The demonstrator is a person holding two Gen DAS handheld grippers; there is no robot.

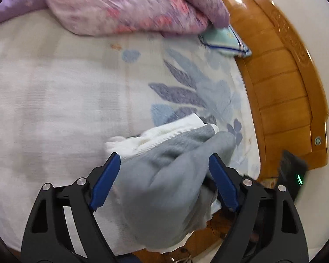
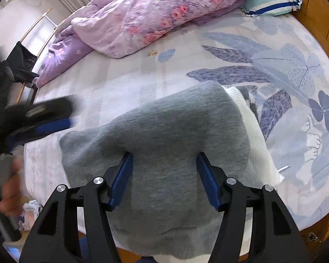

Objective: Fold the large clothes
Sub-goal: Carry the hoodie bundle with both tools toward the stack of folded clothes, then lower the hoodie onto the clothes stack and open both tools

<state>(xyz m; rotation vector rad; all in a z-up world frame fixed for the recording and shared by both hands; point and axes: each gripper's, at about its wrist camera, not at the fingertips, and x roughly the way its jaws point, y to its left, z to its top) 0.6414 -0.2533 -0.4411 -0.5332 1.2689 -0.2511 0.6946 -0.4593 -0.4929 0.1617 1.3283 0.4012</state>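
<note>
Both pairs of my blue-padded fingers stand wide apart. On my left gripper the pads flank a bunched fold of the grey knit sweater with white ribbed trim, yet they are spread and clamp nothing; whether the cloth brushes either pad I cannot tell, since this view is smeared by motion. My right gripper hangs over the same sweater, its fingers just as far open, with the grey cloth spread beneath and between them and nothing pinched.

From the right wrist, the sweater lies on the near part of the pale bedsheet printed with blue leaves and flowers, its near edge hanging over the side of the bed and its white ribbed band running along its right edge. At the left of that view my other gripper shows as a dark blur beside the garment.

Farther up the bed sits a heaped pink and lilac floral quilt, and touching it on the right a pale green pillow with a blue stripe. A glossy orange-brown wooden bed frame curves along the mattress edge.
</note>
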